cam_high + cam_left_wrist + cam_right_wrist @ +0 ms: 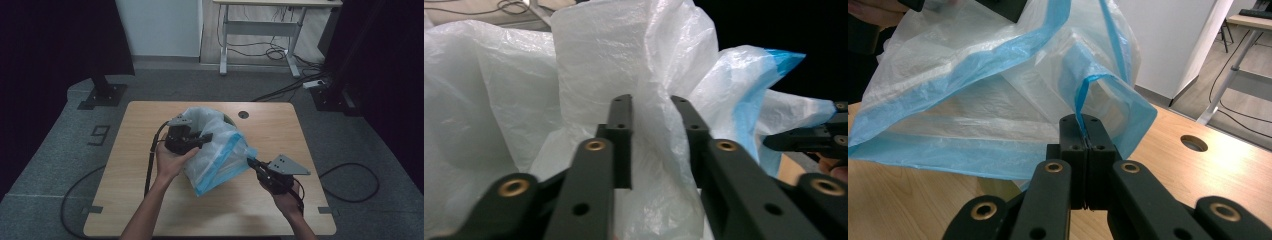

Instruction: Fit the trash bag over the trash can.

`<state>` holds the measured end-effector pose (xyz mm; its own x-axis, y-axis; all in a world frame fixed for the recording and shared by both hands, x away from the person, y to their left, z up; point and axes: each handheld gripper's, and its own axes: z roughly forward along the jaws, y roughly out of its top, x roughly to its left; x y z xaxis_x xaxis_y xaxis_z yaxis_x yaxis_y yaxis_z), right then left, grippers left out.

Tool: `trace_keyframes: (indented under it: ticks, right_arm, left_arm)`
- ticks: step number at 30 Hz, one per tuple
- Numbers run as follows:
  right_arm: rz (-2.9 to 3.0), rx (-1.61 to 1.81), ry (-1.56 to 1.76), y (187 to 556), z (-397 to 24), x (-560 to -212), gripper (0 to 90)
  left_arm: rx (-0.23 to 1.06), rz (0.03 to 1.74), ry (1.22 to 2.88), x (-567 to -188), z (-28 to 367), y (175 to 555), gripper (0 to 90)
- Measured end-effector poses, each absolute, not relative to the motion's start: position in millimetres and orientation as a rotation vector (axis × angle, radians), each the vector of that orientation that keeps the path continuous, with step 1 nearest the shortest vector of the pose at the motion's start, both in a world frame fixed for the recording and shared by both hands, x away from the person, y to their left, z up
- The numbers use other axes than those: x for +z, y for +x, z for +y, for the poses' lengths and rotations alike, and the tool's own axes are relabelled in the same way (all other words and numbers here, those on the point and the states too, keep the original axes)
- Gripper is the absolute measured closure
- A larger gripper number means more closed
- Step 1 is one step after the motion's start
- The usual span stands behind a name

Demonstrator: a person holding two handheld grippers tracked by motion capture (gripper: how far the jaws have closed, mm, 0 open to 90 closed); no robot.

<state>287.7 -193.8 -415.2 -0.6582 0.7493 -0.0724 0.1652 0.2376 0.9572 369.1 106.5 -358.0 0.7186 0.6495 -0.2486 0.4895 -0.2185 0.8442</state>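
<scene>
Right claw [1087, 131]: clenched on the bag's [220, 150] blue-edged rim, jaws pinched flat together with the thin blue strip rising from between them. It holds that corner out to the person's right, low over the tabletop [150, 210].

Left claw [655, 107]: jaws apart, a fold of white film standing between them; no pad visibly presses it, so it reads as released, not yet gripping. In the high view this claw [202, 139] sits at the bag's upper left side, pointing right into the film.

Bag: translucent plastic, blue band at the mouth, bunched at mid-tabletop between the two hands. The blue mouth edge runs diagonally from the near left toward the right claw.

Judgement: work in hand looks like opening the mouth. The film lies straight ahead of the left claw, already inside its span; it is the nearer one to take the opposite wall. Closing there, then drawing away from the right claw, should spread the opening.
</scene>
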Motion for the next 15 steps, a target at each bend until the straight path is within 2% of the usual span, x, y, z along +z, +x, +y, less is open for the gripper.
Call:
trace_keyframes:
  ticks: [5,11,15]
  right_arm:
    - [1.978,1.439,0.846,287,-197,-417,87.8]
    - [1.992,1.463,0.881,287,-200,-425,87.9]
    - [2.016,1.470,0.893,286,-197,-437,87.9]
  left_arm:
    - [0.205,0.867,1.808,-356,112,367,88.1]
    - [0.177,0.848,1.629,-349,127,366,89.5]
    - [0.211,0.851,1.573,-346,132,364,89.6]
